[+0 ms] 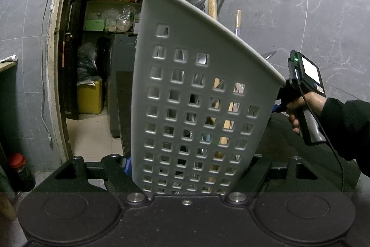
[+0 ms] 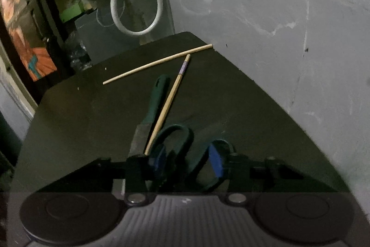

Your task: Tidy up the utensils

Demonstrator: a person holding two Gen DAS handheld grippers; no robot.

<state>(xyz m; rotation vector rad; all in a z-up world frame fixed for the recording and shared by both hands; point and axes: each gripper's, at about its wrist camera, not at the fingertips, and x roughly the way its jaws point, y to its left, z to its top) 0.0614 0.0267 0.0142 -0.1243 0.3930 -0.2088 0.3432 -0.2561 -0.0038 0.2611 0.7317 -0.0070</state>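
Observation:
A white perforated utensil holder (image 1: pixel 196 89) fills the left wrist view and leans left. My left gripper (image 1: pixel 185 173) is shut on its base. Wooden handles (image 1: pixel 212 6) stick out above its rim. On the right, a person's hand (image 1: pixel 300 108) holds the right gripper's handle; its fingers are hidden behind the holder. In the right wrist view, dark green-handled scissors (image 2: pixel 182 133) lie on the black table (image 2: pixel 81 119). My right gripper (image 2: pixel 186 161) stands partly closed around their handles; whether the pads (image 2: pixel 215 161) press is unclear. A green-handled knife (image 2: pixel 157 94) and two chopsticks (image 2: pixel 166 103) (image 2: pixel 157 64) lie beyond.
An open doorway behind the holder shows cluttered shelves and a yellow container (image 1: pixel 89 96). A red-capped bottle (image 1: pixel 20 173) stands low on the left. A white hose (image 2: pixel 136 4) loops beyond the table's far edge. A grey marbled wall (image 2: pixel 277 38) runs along the table's right side.

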